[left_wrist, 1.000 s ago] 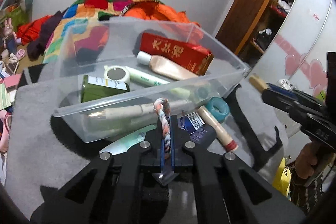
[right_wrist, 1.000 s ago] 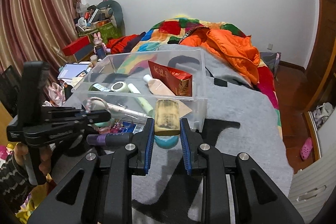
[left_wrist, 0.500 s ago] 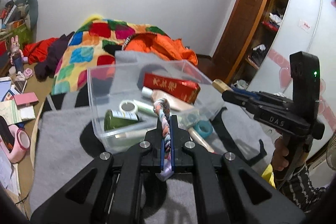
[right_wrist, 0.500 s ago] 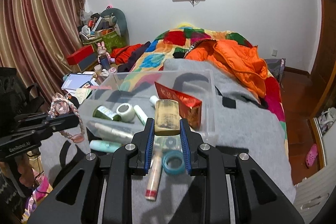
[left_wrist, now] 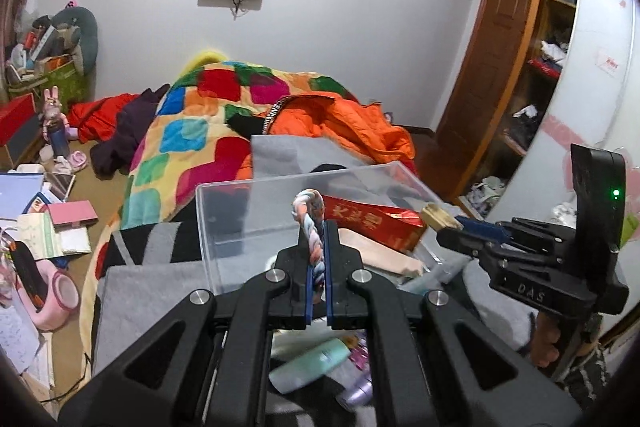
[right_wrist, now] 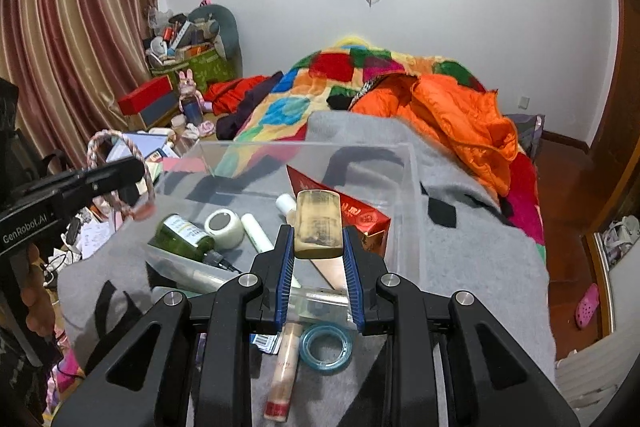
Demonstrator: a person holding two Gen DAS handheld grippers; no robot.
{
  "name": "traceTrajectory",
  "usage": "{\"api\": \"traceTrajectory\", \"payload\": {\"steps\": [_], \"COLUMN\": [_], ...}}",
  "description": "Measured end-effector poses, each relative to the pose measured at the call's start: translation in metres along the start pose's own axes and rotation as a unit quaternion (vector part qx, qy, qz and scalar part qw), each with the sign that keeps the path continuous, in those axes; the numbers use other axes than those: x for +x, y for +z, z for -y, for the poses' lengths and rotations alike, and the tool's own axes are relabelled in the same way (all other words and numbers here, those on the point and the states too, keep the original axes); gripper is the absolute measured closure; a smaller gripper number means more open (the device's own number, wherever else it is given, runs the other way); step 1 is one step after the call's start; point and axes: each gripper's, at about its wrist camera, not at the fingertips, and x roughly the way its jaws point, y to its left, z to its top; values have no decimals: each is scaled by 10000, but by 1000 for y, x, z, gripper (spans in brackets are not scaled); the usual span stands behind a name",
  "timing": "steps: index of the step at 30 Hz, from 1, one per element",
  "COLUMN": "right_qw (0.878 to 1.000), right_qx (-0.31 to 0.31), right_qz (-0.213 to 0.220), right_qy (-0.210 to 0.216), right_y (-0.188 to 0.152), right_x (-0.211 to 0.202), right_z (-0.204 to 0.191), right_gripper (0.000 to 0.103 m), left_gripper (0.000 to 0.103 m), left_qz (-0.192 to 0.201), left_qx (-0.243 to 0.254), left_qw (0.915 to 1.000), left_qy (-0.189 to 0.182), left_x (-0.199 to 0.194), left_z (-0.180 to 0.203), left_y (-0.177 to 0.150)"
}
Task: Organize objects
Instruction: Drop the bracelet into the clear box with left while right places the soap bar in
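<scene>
Lifting braided rope (left_wrist: 313,227) higher, bin (left_wrist: 280,183) now below

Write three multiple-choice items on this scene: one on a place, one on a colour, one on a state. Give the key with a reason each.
1. Where does the red carton lie?
A. inside the clear plastic bin
B. on the floor
C. on the patchwork quilt

2. What colour is the tape ring lying on the grey blanket outside the bin?
A. red
B. light blue
C. black

3. What is the state of the left gripper?
A. wide open and empty
B. out of view
C. shut on the braided rope ring

Key: 1 A, the carton sits within the bin's clear walls beside the green bottle. 2 B, the ring shows pale blue below the right gripper. 3 C, the rope is pinched between the closed blue pads in the left wrist view.
</scene>
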Motion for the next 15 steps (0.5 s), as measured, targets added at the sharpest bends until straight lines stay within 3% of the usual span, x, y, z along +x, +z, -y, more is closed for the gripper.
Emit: {"api": "traceTrajectory", "payload": {"steps": [7, 15], "right_qw": [9995, 9994], "right_qx": [-107, -35], "right_qz": [-294, -328], "right_qy": [28, 66], "right_y": [-6, -8], "right_x": [22, 21], "right_z": [-5, -3], "right_gripper": [81, 81], "left_gripper": [100, 100], "left_qz": [-355, -592], "left_qx": [-39, 123], "left_qw": [9993, 9982], "left_qy": [71, 30], "left_x": [33, 48], "left_z": [-4, 6], "left_y": [-11, -24]}}
